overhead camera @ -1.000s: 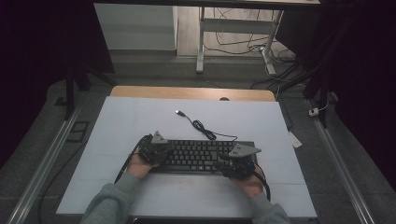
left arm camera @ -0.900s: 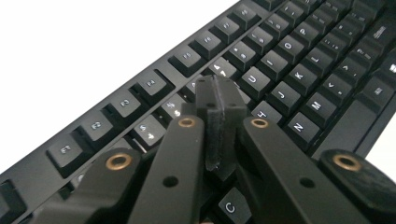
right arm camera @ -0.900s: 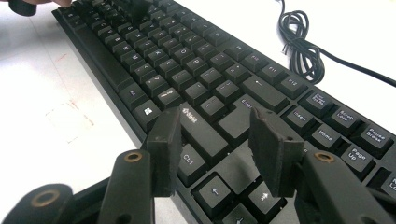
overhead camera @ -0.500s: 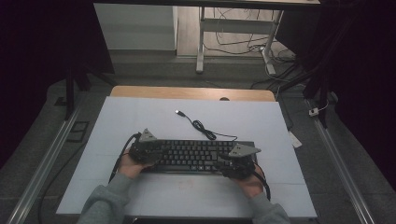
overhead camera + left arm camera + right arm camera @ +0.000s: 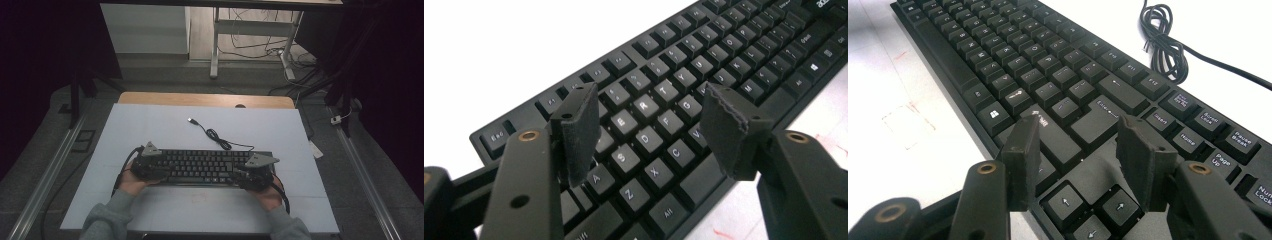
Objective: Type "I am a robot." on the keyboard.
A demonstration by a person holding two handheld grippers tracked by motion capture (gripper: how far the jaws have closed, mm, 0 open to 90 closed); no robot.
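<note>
A black keyboard (image 5: 205,167) lies across the near middle of the white table (image 5: 150,130). Its black cable (image 5: 220,140) coils behind it and ends in a USB plug (image 5: 191,120). My left gripper (image 5: 150,167) hovers at the keyboard's left end. Its jaws have just been opening, and they stand wide apart above the letter keys (image 5: 651,125) with nothing held between them. My right gripper (image 5: 252,175) sits at the keyboard's right end, open over the arrow keys (image 5: 1078,155). Its pads (image 5: 1023,160) grip nothing. The coiled cable (image 5: 1165,42) lies beyond the keyboard (image 5: 1038,65).
A wooden strip (image 5: 205,99) borders the table's far edge. Metal rails (image 5: 45,175) run along both sides on the floor. A small white tag (image 5: 316,149) lies off the right edge. Faint red marks (image 5: 908,117) show on the table near the keyboard's front.
My left hand and gripper slid left along the keyboard to its left end. The right gripper and the keyboard stayed where they were.
</note>
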